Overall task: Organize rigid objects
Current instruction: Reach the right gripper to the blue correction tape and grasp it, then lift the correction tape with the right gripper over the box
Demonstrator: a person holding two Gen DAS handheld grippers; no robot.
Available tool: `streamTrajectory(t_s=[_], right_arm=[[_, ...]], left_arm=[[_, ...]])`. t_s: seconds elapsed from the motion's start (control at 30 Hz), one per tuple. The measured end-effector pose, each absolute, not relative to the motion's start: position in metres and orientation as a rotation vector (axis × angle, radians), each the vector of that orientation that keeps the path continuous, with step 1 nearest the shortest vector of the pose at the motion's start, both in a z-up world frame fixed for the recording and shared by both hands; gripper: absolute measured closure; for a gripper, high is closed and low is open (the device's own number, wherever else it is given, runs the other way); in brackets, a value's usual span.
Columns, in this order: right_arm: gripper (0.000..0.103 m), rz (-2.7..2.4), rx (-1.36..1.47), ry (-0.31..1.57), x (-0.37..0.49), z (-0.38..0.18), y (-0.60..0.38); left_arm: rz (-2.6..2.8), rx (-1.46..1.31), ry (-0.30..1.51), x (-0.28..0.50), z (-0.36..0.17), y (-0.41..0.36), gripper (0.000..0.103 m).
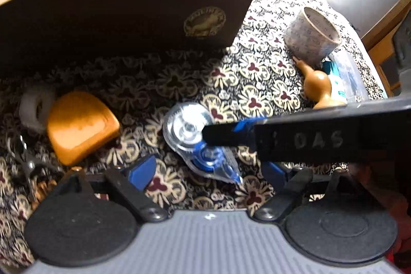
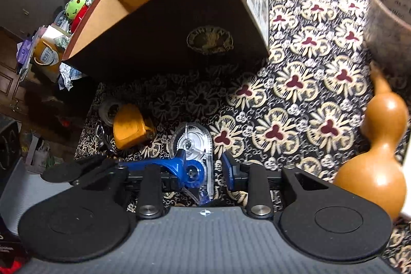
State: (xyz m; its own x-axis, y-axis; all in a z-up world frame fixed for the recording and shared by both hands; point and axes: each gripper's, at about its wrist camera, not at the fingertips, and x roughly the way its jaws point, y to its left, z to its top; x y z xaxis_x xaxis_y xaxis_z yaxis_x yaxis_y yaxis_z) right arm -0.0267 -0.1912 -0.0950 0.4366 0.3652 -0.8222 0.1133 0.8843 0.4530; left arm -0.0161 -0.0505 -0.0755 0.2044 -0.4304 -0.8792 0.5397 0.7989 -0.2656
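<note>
Straddling the clear plastic, teardrop-shaped tape dispenser (image 2: pixel 194 145): right tongs (image 2: pixel 205 168).

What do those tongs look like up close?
Each is a grey ribbed body with two round black discs and black link bars leading to blue finger pads. The left tongs show blue pads. The right tongs, seen from the side in the left view, carry blue tape and pale lettering.

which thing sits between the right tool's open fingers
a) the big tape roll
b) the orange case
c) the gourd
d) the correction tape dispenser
d: in the right wrist view the clear and blue correction tape dispenser lies between the fingers of the right tool, with the gourd off to the side.
</note>
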Motion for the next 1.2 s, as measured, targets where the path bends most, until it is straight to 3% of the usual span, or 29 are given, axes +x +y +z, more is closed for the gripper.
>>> streamTrajectory(t_s=[0.1,0.3,0.37,0.43,0.7,0.97,1.2], right_arm=[[0.091,0.168,0.525,1.123,-0.023,-0.096,-0.187],[0.091,0.197,0.491,1.107,-0.019,-0.095,-0.180],[0.091,0.190,0.482,1.099,-0.020,-0.094,-0.179],[0.094,0.168,0.471,1.082,-0.019,-0.093,-0.178],[0.096,0.111,0.502,1.009,-0.035,-0.073,-0.195],[0.096,0.016,0.457,0.793,-0.049,0.001,-0.215],[0.096,0.031,0.365,0.594,-0.002,0.060,-0.209]], left_arm=[[-0.696,0.130,1.172,-0.012,-0.077,-0.053,0.016],[-0.727,0.180,1.123,-0.009,-0.077,-0.061,0.029],[-0.729,0.205,1.112,-0.011,-0.076,-0.062,0.038],[-0.740,0.209,1.111,-0.011,-0.075,-0.061,0.053],[-0.817,0.272,1.024,-0.020,-0.051,-0.072,0.056],[-0.936,0.303,0.799,-0.019,0.020,-0.088,0.056],[-0.926,0.340,0.574,0.028,0.081,-0.087,0.056]])
